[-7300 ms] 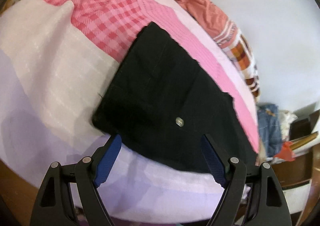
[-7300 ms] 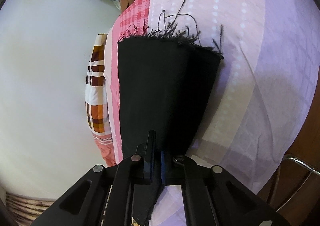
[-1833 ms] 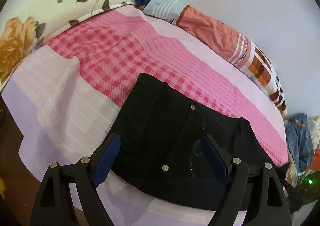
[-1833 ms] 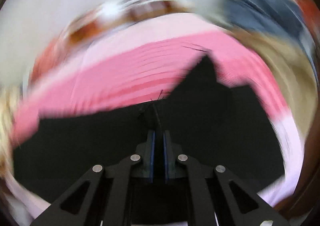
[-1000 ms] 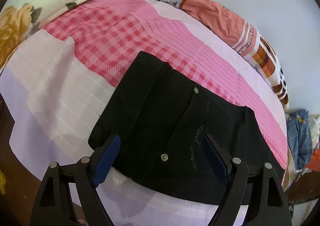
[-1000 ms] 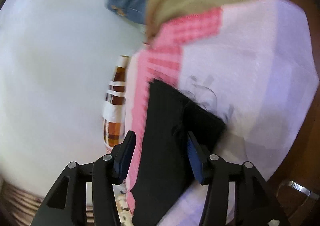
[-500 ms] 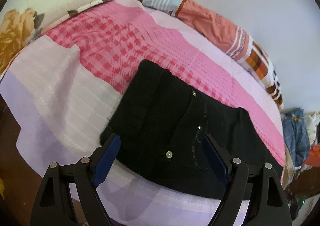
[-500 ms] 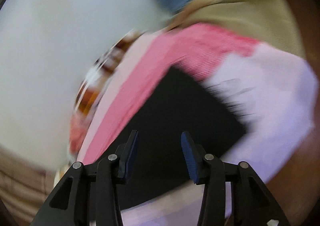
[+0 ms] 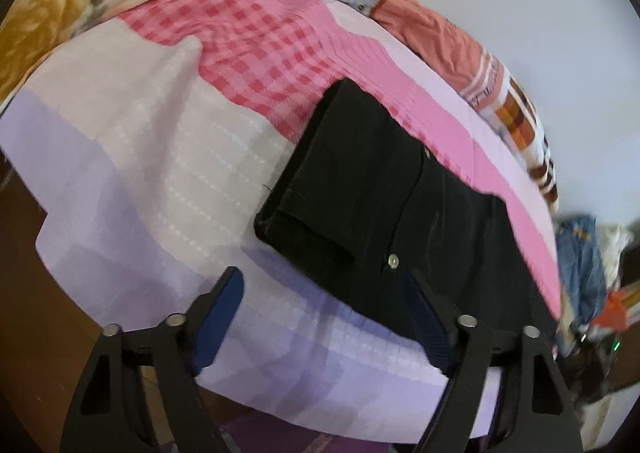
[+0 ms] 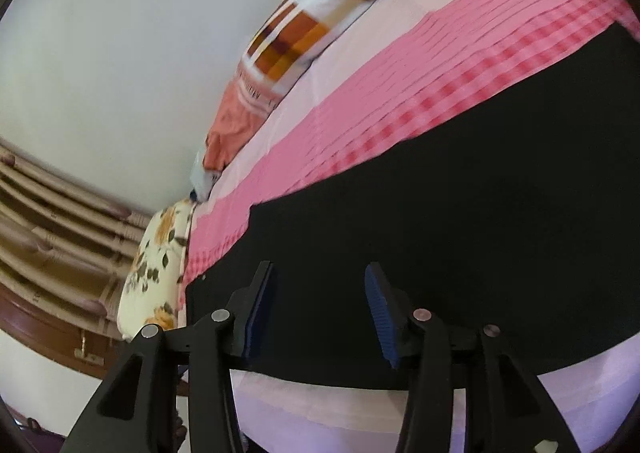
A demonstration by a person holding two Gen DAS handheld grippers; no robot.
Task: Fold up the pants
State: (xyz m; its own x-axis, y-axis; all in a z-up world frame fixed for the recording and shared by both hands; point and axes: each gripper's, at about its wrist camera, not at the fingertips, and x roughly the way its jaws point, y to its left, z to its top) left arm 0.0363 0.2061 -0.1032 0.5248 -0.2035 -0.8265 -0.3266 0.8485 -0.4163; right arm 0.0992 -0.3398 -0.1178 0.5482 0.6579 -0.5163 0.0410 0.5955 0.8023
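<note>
Black pants [image 9: 384, 205] lie folded flat on the pink and lilac bedsheet [image 9: 160, 157], with the waistband end and a metal button [image 9: 394, 261] near the front edge. My left gripper [image 9: 320, 305] is open and empty, just short of the waistband corner. In the right wrist view the pants [image 10: 460, 221] fill the middle. My right gripper [image 10: 320, 305] is open and empty, low over their near edge.
A floral pillow [image 9: 60, 1] lies at the bed's head. An orange checked cloth [image 9: 480, 61] lies along the white wall. A heap of clothes [image 9: 580, 265] sits past the foot. A wooden headboard [image 10: 52, 213] shows at left.
My right gripper let go of the pant legs, opened and swung round toward the head of the bed. My left gripper drew back and left a little, still open.
</note>
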